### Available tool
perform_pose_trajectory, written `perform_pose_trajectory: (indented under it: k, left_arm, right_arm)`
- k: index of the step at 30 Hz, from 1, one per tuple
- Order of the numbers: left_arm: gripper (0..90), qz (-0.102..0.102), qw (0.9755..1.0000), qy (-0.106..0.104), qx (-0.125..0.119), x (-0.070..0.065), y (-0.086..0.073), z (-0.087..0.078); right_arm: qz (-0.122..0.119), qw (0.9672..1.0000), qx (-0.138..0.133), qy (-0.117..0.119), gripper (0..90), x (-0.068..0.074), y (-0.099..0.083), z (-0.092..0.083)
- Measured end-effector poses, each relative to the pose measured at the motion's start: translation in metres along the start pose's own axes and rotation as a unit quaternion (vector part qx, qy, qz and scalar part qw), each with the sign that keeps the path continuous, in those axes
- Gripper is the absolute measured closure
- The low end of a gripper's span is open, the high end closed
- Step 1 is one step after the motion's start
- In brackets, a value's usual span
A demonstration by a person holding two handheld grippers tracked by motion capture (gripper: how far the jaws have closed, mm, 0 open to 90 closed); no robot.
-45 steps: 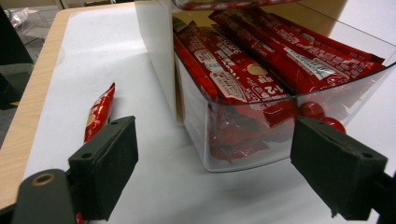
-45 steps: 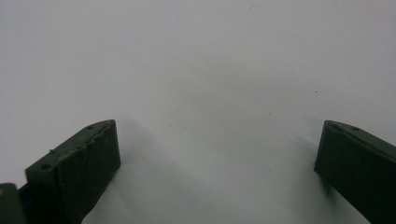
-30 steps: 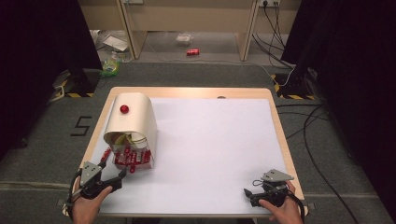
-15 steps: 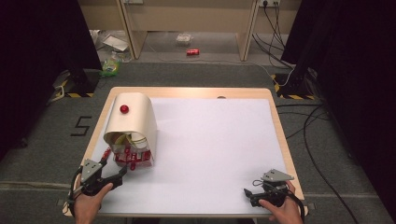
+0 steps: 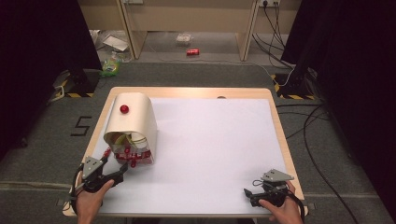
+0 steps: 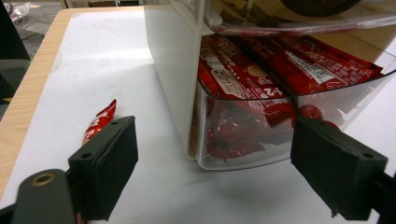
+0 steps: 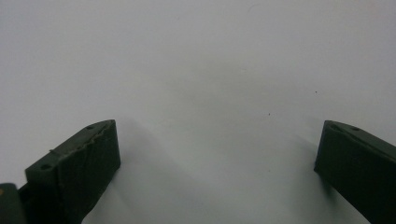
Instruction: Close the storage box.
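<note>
Risk: left gripper (image 5: 122, 171), fingers spread wide, nudging clear plastic bin (image 6: 280, 135) and spilling red snack packets (image 6: 243, 70); right gripper (image 5: 248, 193) gaping, idle.

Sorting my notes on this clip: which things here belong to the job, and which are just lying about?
In the job: left gripper, open before the clear bin of red packets; loose packet beside it.

Lying about: right gripper, open over bare sheet; red can on floor.

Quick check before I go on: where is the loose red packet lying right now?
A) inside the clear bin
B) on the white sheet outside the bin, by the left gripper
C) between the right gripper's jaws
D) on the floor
B: the red packet lies on the white sheet, outside the clear bin, beside the open left gripper.
</note>
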State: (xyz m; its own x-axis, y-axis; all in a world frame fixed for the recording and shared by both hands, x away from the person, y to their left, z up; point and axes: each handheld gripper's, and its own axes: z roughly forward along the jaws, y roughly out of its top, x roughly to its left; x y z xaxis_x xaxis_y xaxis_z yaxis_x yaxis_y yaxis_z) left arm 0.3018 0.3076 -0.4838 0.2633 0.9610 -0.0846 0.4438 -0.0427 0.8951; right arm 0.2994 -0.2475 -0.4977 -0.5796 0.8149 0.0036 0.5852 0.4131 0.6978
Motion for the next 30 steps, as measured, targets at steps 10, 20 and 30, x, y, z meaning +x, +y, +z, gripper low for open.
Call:
perform_pose_trajectory:
  k: [10, 20, 30]
  left_arm:
    - [14.8, -0.004, 1.0, 0.004, -0.001, 0.0012, 0.0025, 0.0059]
    - [12.9, -0.004, 1.0, 0.0, 0.0, 0.0003, 0.0037, 0.0101]
    - [16.9, -0.01, 0.9999, -0.012, -0.003, -0.0019, 0.0023, 0.0095]
  right_arm:
    - [0.0, 1.0, 0.0, 0.0, 0.3, 0.0, 0.0, 0.0]
    - [0.002, 1.0, 0.001, 0.001, 0.3, 0.0003, 0.0, 0.0]
    - [0.0, 1.0, 0.0, 0.001, 0.3, 0.0, 0.0, 0.0001]
